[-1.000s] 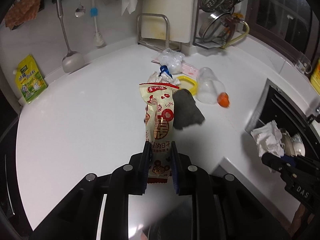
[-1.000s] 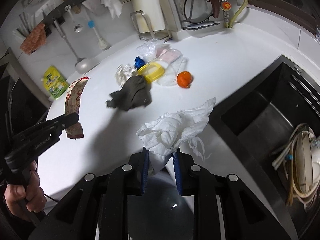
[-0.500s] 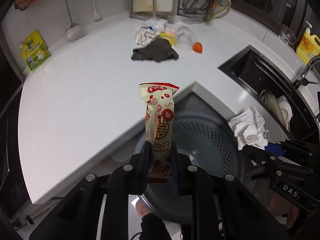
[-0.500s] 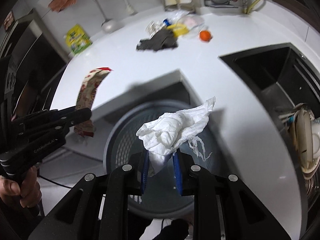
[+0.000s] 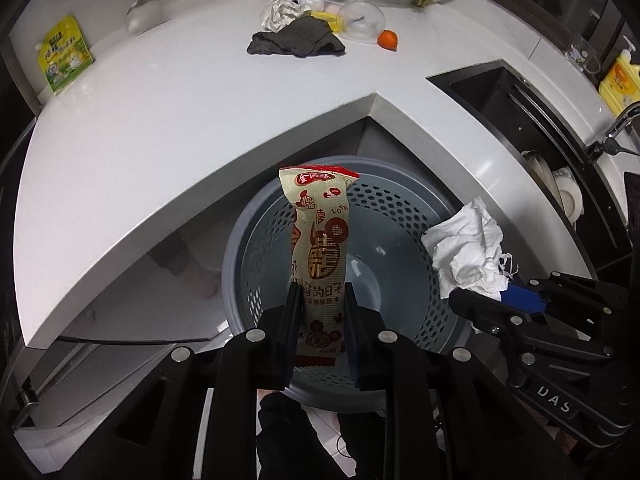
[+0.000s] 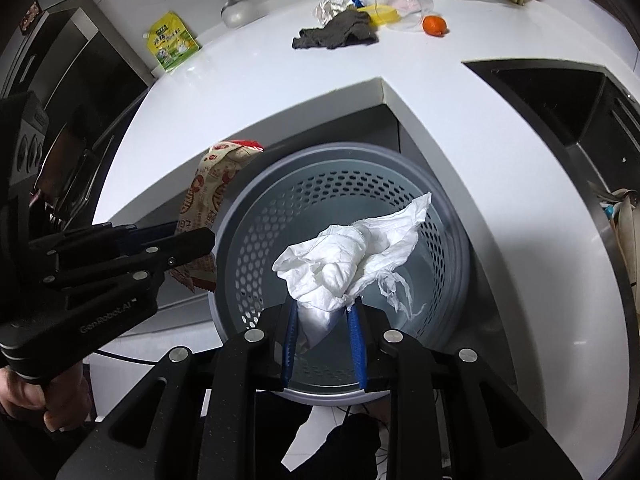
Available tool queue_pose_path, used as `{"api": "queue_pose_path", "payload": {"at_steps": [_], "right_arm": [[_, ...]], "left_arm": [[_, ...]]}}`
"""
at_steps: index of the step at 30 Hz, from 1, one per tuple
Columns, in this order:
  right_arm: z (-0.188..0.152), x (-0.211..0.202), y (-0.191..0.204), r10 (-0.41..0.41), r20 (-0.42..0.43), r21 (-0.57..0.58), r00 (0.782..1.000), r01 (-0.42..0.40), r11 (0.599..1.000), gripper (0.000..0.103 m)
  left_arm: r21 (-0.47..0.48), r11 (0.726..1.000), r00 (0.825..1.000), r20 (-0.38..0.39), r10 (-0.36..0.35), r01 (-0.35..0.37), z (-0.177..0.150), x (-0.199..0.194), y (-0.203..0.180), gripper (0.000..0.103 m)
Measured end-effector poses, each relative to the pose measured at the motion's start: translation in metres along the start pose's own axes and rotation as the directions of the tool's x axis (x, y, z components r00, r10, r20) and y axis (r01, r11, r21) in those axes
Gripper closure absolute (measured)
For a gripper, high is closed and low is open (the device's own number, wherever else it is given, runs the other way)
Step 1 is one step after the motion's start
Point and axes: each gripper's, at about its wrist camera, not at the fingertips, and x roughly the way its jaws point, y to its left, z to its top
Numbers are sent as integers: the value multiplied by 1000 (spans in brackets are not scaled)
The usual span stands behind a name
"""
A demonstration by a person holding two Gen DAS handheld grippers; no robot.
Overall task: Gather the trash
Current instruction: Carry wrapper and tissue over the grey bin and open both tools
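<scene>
My left gripper (image 5: pixel 320 304) is shut on a cream and red snack wrapper (image 5: pixel 318 240), held upright over the grey perforated trash bin (image 5: pixel 248 240) on the floor below the counter corner. My right gripper (image 6: pixel 324 316) is shut on a crumpled white paper towel (image 6: pixel 352 256), held over the same bin (image 6: pixel 256 216). The towel (image 5: pixel 468 248) and right gripper (image 5: pixel 500 300) show at the right of the left wrist view. The wrapper (image 6: pixel 208 196) and left gripper (image 6: pixel 192 240) show at the left of the right wrist view.
The white counter (image 5: pixel 180 92) holds a dark rag (image 5: pixel 296 42), crumpled paper (image 5: pixel 276 12), a yellow lid (image 6: pixel 382 14), a clear plastic cup (image 5: pixel 360 20) and an orange fruit (image 5: pixel 388 39). A green pouch (image 5: pixel 64 56) leans at the left. A black sink (image 5: pixel 520 108) is at the right.
Both grippers have drawn back from the counter and down, and now hang over the bin. Each keeps hold of its piece of trash.
</scene>
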Motion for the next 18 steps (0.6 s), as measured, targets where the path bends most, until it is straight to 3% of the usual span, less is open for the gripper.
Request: {"api": "queue_pose_path", "payload": {"at_steps": [5,7,10,12,18], "right_arm": [[-3,0,-3,6,-3,3,1000,-6,1000,78],[-3,-1,-4,7,2,5,1000,-7,1000,68],[-3,-5,-5,8,18,5,1000,-8,1000,51],[-3,-6,-6,10,25,6,1000,-10,1000,51],[-1,-10,-8,6,32,7,999,-6,1000,51]], "left_arm": [[-4,1000,1000,-3,13,-13,-1,1,-1,81],[-4,1000,1000,-6,16,-16,-1,2,-2,80],[-12,1000,1000,-8,26,-26,0,2,-1,67],[-22,999,1000,-3,27,-27,0,2,2,53],[-42,999,1000,7,31,-30,3,-2,7,51]]}}
